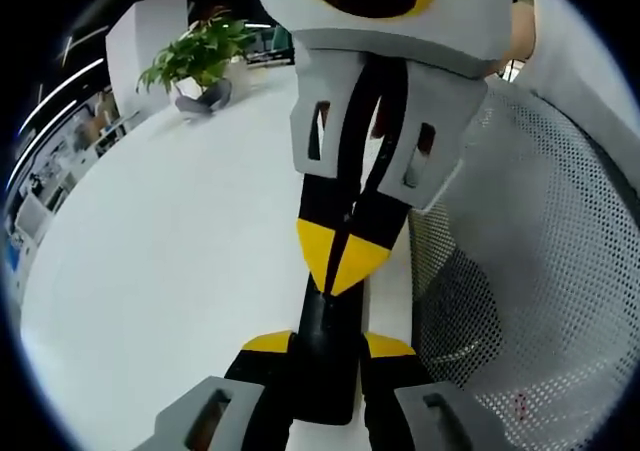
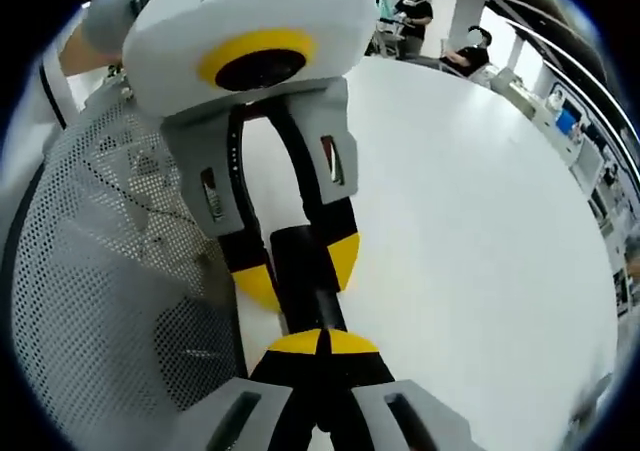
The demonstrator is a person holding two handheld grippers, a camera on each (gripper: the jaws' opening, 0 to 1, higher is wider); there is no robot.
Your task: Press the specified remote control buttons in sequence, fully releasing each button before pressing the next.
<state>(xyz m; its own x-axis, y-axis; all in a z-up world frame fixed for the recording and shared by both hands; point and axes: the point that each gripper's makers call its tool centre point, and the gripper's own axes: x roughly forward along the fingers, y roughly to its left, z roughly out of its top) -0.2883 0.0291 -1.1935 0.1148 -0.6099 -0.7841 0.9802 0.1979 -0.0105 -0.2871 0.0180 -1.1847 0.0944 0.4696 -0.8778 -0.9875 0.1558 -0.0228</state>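
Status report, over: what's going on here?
Left hand-held gripper shut on black remote. Right hand-held gripper shut, tips on it. Mesh chair alongside, nothing blocking.

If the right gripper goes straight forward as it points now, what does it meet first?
The black remote: the closed fingers of the right gripper sit right at its near end, probably touching it. Beyond it is the left gripper, holding the remote.

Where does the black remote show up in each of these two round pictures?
Left gripper view: black remote low centre, clamped between the left hand-held gripper's jaws.
Right gripper view: centre, just above the right hand-held gripper's closed yellow tips.
Shared landmark: white mesh panel, right side in the left gripper view, left side in the right.
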